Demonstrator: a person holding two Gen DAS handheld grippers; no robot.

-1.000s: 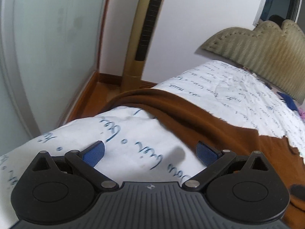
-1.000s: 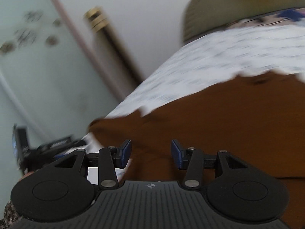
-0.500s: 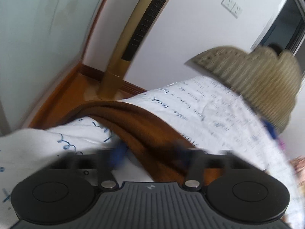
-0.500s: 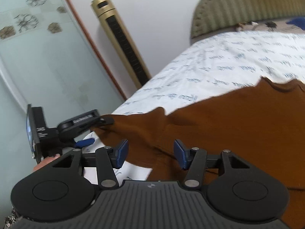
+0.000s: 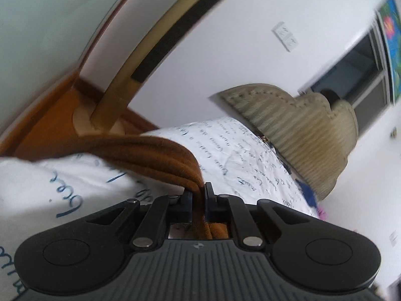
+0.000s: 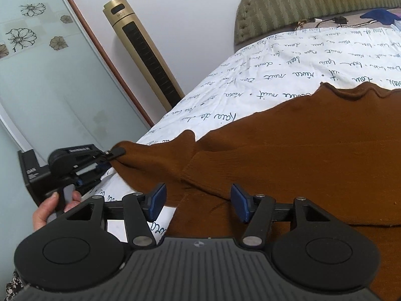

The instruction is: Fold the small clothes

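Observation:
A brown knit garment (image 6: 288, 150) lies spread on the bed's white sheet with blue script (image 6: 288, 57). My left gripper (image 5: 198, 190) is shut on a bunched edge of the garment (image 5: 155, 153) and lifts it off the sheet. In the right wrist view the left gripper (image 6: 114, 154) pinches the garment's far left corner. My right gripper (image 6: 198, 202) is open, its blue pads (image 6: 158, 200) just above the garment's near edge, holding nothing.
A gold tower fan (image 6: 147, 57) stands by the wall beside the bed. A padded olive headboard (image 6: 313, 2) is at the far end. A frosted glass door with flower prints (image 6: 32, 57) is on the left. Wooden floor (image 5: 50, 115) lies beyond the bed's edge.
My left gripper has closed on the garment's edge and lifted it, tilting as it went. My right gripper stayed open and settled over the garment's near edge.

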